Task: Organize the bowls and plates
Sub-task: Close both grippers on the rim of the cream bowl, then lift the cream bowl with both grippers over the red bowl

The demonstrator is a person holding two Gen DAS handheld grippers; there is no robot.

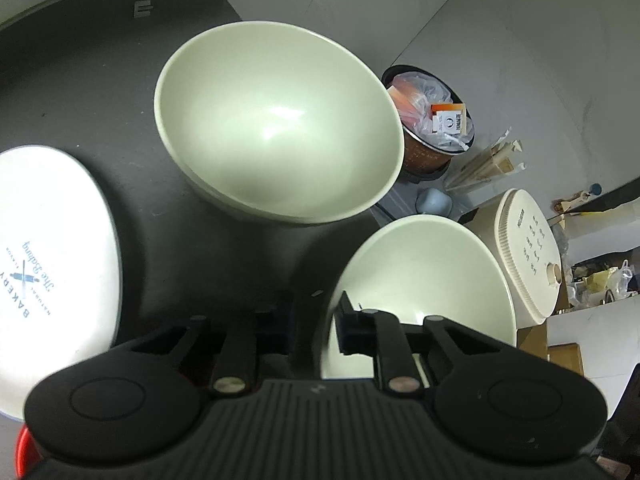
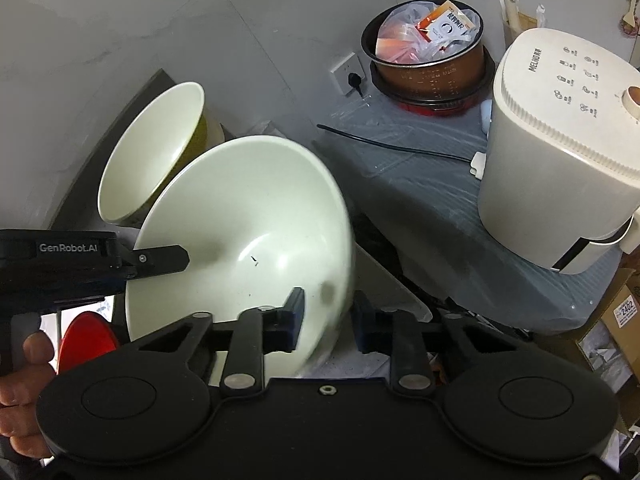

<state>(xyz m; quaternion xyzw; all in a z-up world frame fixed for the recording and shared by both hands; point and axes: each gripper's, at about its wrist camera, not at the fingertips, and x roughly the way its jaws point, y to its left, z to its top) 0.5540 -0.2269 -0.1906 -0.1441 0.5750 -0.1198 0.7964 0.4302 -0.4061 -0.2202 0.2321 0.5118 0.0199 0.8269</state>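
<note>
the left wrist camera looks steeply down along its own fingers, close over a dark counter (image 1: 100, 120), with a pale bowl (image 1: 280, 120) filling the middle of the view and a second bowl (image 1: 420, 280) hard against the lens at lower right. the right wrist camera sits just as near, tipped down and angled toward a grey wall (image 2: 120, 20), a bowl (image 2: 248, 232) tilted close in front of it. both views share the two bowls, the brown pot stuffed with plastic bags (image 1: 436, 120) (image 2: 432, 48) and the cream appliance (image 1: 528, 256) (image 2: 560, 140).
</note>
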